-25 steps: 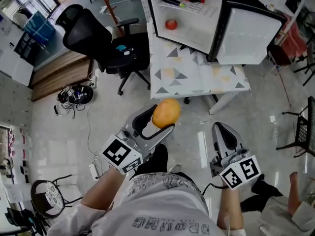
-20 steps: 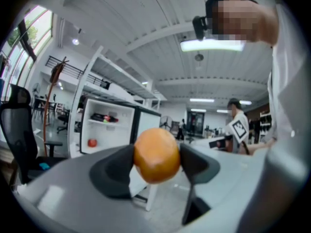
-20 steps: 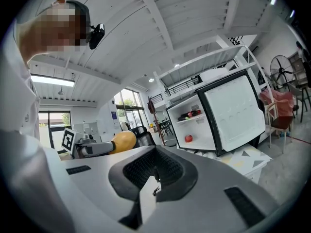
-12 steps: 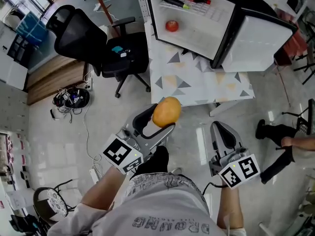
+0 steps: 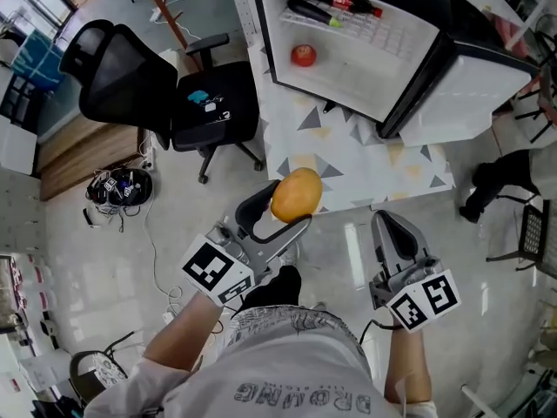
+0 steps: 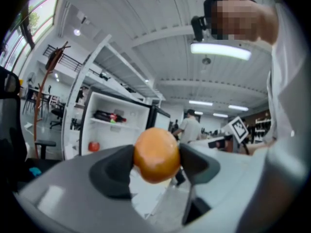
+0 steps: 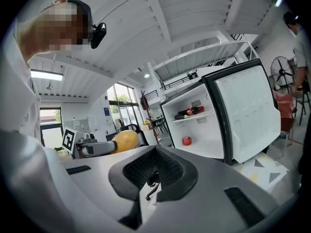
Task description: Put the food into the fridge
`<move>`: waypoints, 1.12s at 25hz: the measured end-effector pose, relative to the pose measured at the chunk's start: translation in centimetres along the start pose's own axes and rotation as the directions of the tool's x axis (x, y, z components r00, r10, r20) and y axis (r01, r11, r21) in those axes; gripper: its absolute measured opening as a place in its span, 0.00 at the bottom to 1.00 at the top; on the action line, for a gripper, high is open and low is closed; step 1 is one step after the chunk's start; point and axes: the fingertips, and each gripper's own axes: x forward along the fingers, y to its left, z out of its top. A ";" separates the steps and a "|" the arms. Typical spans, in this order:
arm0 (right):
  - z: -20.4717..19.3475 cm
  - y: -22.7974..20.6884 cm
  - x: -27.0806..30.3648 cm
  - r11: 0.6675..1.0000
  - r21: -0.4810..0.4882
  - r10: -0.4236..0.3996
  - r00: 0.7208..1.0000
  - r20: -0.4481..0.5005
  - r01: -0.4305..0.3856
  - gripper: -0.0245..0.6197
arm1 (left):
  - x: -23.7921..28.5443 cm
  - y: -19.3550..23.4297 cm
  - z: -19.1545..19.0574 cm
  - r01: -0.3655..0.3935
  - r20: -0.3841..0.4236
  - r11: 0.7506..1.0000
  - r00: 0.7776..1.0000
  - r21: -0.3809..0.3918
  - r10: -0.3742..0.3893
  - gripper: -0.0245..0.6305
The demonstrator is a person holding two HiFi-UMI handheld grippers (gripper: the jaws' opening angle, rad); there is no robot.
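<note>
Orange (image 5: 296,196) gripped between the fingers of the left gripper (image 5: 274,220), in mid-air, well short of the open fridge (image 5: 365,72) on the counter (image 5: 365,155). Right gripper (image 5: 396,238) empty, fingers closed. Carrying step, seemingly; next: reach inside, set down on bare shelf, release.

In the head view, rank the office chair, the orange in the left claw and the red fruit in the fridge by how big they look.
1. office chair
2. orange
3. red fruit
The orange is nearer the camera, so its real lead is unsure.
</note>
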 end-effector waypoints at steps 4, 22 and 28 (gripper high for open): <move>0.9 -0.7 2.9 1.000 0.005 -0.024 1.000 -0.001 0.024 0.04 | 1.2 3.0 0.7 0.023 -0.007 1.000 1.000 -0.008 -0.024 0.50; 3.0 -3.5 10.1 0.992 0.033 -0.124 0.992 0.017 0.124 0.04 | 6.3 11.0 1.0 0.128 -0.051 0.992 0.990 -0.008 -0.129 0.50; 3.5 -5.2 10.6 0.990 0.043 -0.137 0.990 0.033 0.135 0.04 | 9.6 11.5 0.5 0.156 -0.078 0.988 0.985 0.013 -0.155 0.50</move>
